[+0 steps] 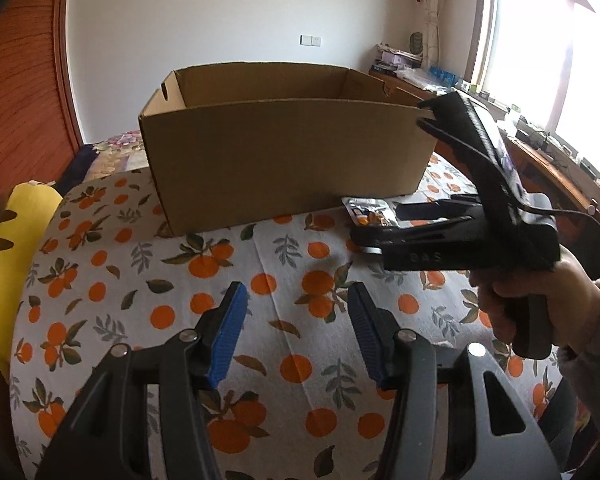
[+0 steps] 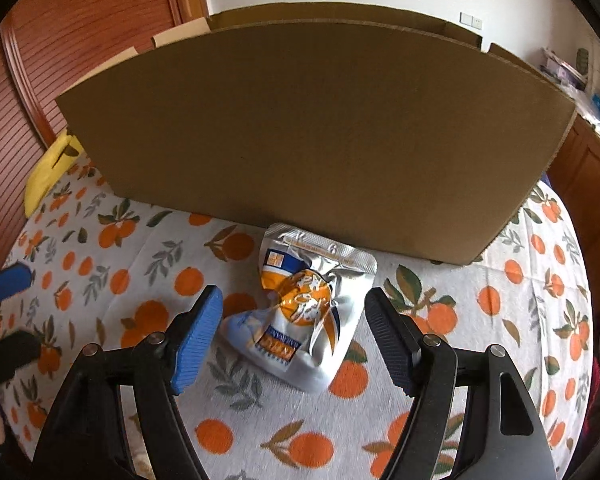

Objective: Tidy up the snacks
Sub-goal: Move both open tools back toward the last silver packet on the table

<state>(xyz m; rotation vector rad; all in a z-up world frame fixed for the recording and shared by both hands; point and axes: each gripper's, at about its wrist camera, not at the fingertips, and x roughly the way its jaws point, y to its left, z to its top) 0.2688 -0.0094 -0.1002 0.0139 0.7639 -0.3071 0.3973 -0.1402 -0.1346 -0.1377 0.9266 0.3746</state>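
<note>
Right gripper (image 2: pixel 294 334) wide open, empty, straddling snack pouch (image 2: pixel 308 312) before cardboard box (image 2: pixel 300 152); left gripper (image 1: pixel 296 326) half-open, empty; orange-print tablecloth (image 2: pixel 480 320)

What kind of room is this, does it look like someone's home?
Probably a room in a home, perhaps a bedroom. A patterned cloth printed with oranges covers the surface under the cardboard box, a curtained window lights a cluttered wooden sideboard, and a wooden slatted door stands behind.

white wall (image 1: pixel 228 12) with a light switch (image 1: pixel 310 41). reddish slatted wood panel (image 1: pixel 20 80) on the left. bright window (image 1: pixel 556 52) on the right, patterned curtain (image 1: pixel 434 4) beside it, cluttered wooden counter (image 1: pixel 540 156) below. strong daylight coming in.
</note>
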